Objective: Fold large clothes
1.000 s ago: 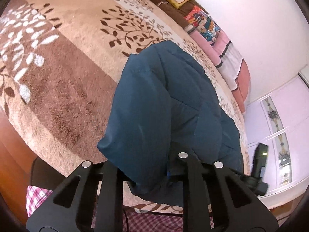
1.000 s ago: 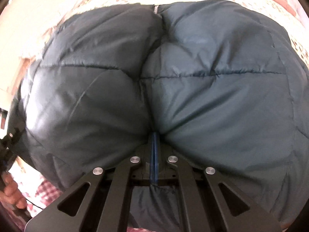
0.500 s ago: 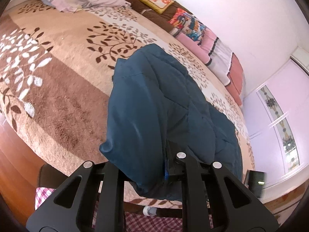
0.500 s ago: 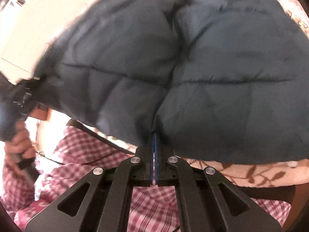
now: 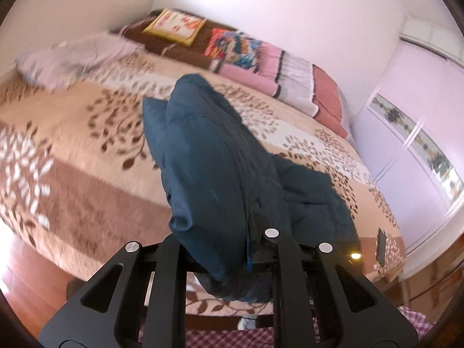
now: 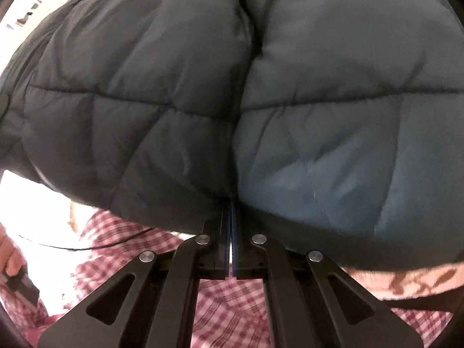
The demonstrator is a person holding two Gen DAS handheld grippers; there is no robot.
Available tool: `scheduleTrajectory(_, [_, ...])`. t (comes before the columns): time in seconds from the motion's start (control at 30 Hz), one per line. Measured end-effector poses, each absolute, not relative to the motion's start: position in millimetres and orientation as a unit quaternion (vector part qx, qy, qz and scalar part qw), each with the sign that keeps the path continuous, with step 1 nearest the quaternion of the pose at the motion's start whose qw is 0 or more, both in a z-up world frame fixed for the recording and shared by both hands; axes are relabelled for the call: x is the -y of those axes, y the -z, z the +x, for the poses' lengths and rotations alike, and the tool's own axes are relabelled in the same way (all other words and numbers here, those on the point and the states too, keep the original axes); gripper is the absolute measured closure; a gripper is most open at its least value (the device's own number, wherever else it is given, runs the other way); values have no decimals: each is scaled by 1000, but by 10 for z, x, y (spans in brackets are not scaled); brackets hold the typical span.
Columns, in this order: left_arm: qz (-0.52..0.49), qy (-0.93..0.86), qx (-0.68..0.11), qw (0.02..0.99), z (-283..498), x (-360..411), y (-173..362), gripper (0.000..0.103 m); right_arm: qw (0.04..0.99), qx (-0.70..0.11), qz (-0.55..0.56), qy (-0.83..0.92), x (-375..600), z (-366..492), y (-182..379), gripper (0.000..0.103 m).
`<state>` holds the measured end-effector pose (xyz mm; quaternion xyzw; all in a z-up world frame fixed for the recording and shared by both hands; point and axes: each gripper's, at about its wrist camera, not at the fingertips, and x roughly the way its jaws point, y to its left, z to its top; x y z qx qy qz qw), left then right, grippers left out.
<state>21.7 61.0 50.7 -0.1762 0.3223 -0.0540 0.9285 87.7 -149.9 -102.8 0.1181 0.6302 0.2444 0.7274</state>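
Note:
A dark teal quilted puffer jacket [image 5: 214,156] hangs lifted over the bed [image 5: 72,150], which has a beige and brown leaf-pattern cover. My left gripper [image 5: 249,249] is shut on the jacket's edge, which bunches between the fingers and drapes forward. In the right wrist view the jacket [image 6: 290,101] fills nearly the whole frame. My right gripper [image 6: 231,220] is shut on its lower edge at the centre seam.
Pillows and folded blankets [image 5: 261,58] line the bed's far side by the white wall. A crumpled pale sheet [image 5: 75,58] lies at far left. A phone [image 5: 381,245] rests on the bed's right corner. A wardrobe [image 5: 420,145] stands at right. Wooden floor [image 5: 29,284] and my checked clothing [image 6: 226,313] are below.
Both grippers have risen with the jacket. The left view has tilted up to show the wall and pillows. The jacket now fills the right view more closely.

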Motion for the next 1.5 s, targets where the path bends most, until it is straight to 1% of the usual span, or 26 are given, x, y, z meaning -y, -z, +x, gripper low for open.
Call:
scheduleTrajectory(0.1, [-155, 67, -311, 935, 232, -405, -675, 88, 755, -574, 150, -277, 1817, 739, 608, 102])
scheduleTrajectory(0.13, [-145, 71, -308, 938, 237, -329, -723, 88, 775, -547, 160, -273, 2046, 690, 423, 102])
scheduleTrajectory(0.23, [-117, 89, -298, 943, 236, -72, -852, 88, 812, -502, 200, -222, 2773, 657, 188, 102])
scheduleTrajectory(0.3, [-96, 111, -292, 945, 250, 154, -952, 88, 822, -495, 220, -178, 3182, 681, 218, 102])
scheduleTrajectory(0.33, [-88, 119, -291, 945, 249, 250, -984, 88, 821, -498, 234, -150, 3416, 714, 294, 96])
scheduleTrajectory(0.37, [-78, 130, -289, 945, 259, 367, -1022, 88, 818, -503, 245, -138, 3537, 721, 390, 96])
scheduleTrajectory(0.43, [-51, 154, -287, 944, 286, 642, -1079, 88, 804, -519, 260, -128, 3604, 768, 619, 96])
scheduleTrajectory(0.57, [-8, 203, -295, 934, 352, 1203, -1054, 88, 785, -526, 284, -163, 3500, 877, 846, 96])
scheduleTrajectory(0.7, [35, 249, -314, 915, 453, 1791, -845, 88, 774, -524, 300, -188, 3598, 973, 871, 96])
scheduleTrajectory(0.8, [46, 275, -344, 897, 546, 2163, -586, 88, 770, -526, 306, -194, 3618, 1024, 898, 100])
scheduleTrajectory(0.87, [50, 288, -360, 886, 578, 2361, -415, 88, 766, -525, 316, -197, 3650, 1014, 935, 100])
scheduleTrajectory(1.03, [33, 305, -412, 858, 655, 2564, 16, 87, 746, -517, 366, -204, 3893, 972, 1058, 102])
scheduleTrajectory(1.2, [50, 309, -422, 851, 606, 2646, 314, 87, 735, -515, 391, -204, 4086, 899, 1149, 103])
scheduleTrajectory(1.27, [53, 311, -426, 848, 603, 2654, 365, 85, 739, -517, 386, -195, 4131, 863, 1143, 103])
scheduleTrajectory(1.33, [58, 312, -426, 847, 584, 2656, 377, 83, 732, -509, 408, -194, 4237, 810, 1138, 103])
scheduleTrajectory(1.4, [66, 312, -422, 849, 535, 2658, 366, 80, 740, -506, 404, -183, 4335, 749, 1096, 103])
scheduleTrajectory(1.43, [69, 315, -420, 848, 505, 2670, 353, 74, 747, -505, 396, -174, 4395, 714, 1053, 103])
scheduleTrajectory(1.47, [69, 320, -421, 846, 484, 2674, 339, 65, 752, -505, 390, -166, 4413, 717, 1004, 103])
scheduleTrajectory(1.5, [69, 326, -422, 843, 457, 2674, 315, 61, 757, -505, 383, -158, 4444, 692, 962, 103])
